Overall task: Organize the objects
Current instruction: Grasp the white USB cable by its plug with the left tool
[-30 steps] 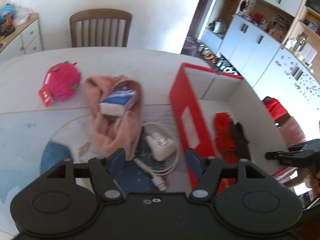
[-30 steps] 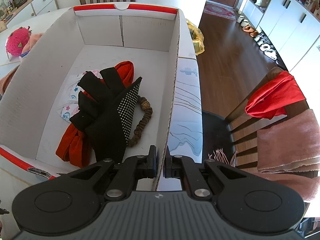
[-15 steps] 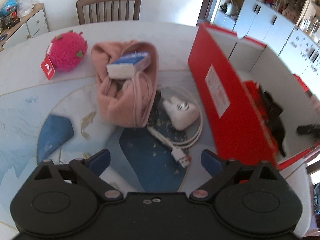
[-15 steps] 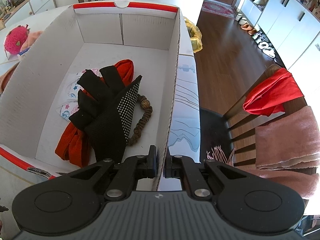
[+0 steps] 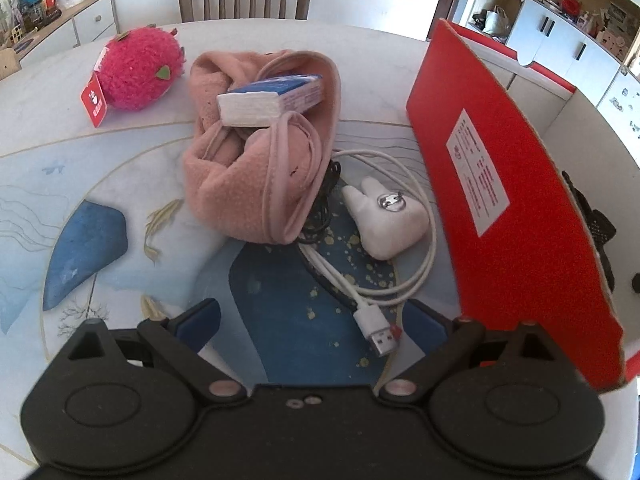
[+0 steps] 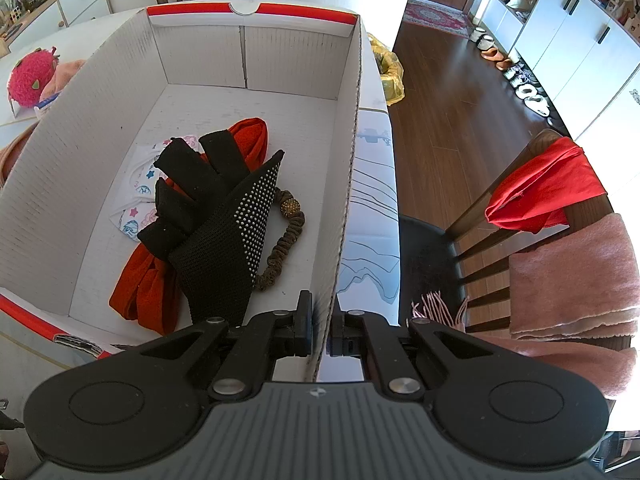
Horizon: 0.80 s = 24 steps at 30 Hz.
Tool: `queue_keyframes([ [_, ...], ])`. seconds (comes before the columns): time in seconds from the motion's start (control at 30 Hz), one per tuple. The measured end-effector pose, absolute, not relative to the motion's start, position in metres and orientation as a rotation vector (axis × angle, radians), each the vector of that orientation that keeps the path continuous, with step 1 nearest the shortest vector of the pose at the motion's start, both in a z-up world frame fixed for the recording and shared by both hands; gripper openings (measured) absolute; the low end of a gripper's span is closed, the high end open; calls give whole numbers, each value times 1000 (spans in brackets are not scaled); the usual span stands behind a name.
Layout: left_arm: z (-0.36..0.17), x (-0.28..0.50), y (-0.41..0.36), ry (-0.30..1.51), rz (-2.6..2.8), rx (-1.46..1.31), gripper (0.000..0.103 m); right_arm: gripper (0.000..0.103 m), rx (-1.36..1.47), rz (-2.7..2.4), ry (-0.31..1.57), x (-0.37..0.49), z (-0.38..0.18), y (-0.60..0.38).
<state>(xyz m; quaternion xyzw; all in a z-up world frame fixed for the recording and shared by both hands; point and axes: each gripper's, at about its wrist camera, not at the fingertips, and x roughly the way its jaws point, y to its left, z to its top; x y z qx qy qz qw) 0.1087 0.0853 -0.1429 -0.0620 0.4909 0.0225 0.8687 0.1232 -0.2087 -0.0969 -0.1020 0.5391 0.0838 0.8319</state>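
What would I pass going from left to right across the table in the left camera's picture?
Red plush toy → pink fleece cloth with a tissue pack on it → white tooth-shaped charger inside its looped white cable → red cardboard box.

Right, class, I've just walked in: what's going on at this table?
A person is tidying loose items into a red cardboard box. The right gripper is shut on the box's side wall. The left gripper, jaws just opened wide and empty, hovers over the white cable and tooth-shaped charger.
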Motion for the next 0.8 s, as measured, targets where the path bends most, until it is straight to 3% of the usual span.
queue_keyframes([
  [0.13, -145, 111, 80, 1023, 45, -110, 92, 6, -217, 177, 1143, 123, -97, -208],
  [0.33, -144, 108, 63, 1016, 4, -45, 73, 6, -213, 176, 1143, 123, -97, -209],
  [0.43, -142, 104, 56, 1027, 5, -4, 60, 6, -214, 176, 1143, 123, -97, -209],
  [0.6, -137, 100, 57, 1037, -26, -28, 25, 6, -212, 174, 1146, 122, -97, -210],
  [0.8, -135, 93, 66, 1051, -38, -87, 24, 6, -211, 173, 1148, 121, -98, -210],
])
